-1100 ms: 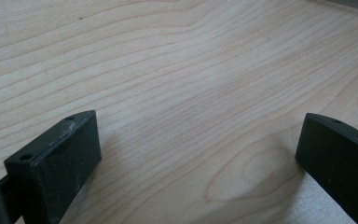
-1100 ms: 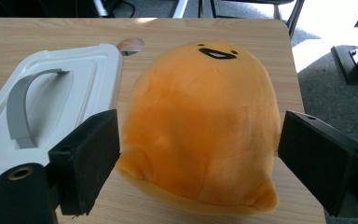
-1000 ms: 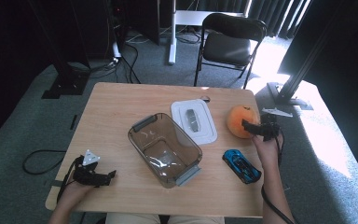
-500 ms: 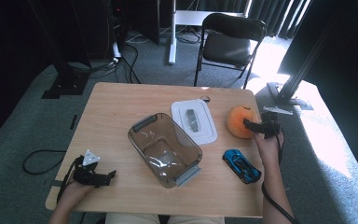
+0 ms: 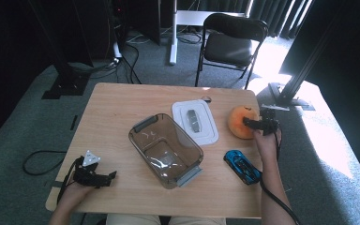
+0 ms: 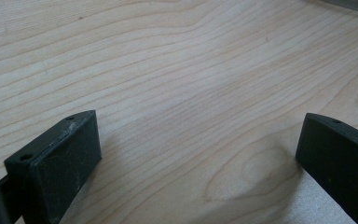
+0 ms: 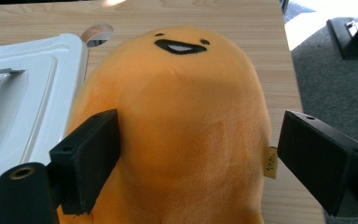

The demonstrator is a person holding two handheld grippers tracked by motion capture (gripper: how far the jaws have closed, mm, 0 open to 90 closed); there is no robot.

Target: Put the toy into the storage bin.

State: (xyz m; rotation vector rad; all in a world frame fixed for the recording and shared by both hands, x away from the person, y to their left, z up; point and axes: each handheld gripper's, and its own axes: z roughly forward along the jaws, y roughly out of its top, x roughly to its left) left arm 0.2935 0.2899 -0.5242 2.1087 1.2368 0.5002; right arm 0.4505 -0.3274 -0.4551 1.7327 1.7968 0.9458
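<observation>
An orange plush toy [image 5: 239, 122] with a stitched face sits at the table's right side. My right gripper [image 5: 248, 123] reaches it from the right and is open around it. In the right gripper view the plush toy [image 7: 182, 116] lies between the jaws: the left jaw touches its side and the right jaw stands a little apart from it. My left gripper [image 5: 107, 177] rests open near the table's front left corner. In the left gripper view, bare wood lies between my left gripper's [image 6: 198, 158] jaws.
A clear brown container [image 5: 137, 132] stands empty at the table's middle, with its white lid [image 5: 205, 132] lying behind it, beside the plush. A blue toy car [image 5: 242, 167] lies near the person's right forearm. A black chair [image 5: 234, 44] stands beyond the far edge.
</observation>
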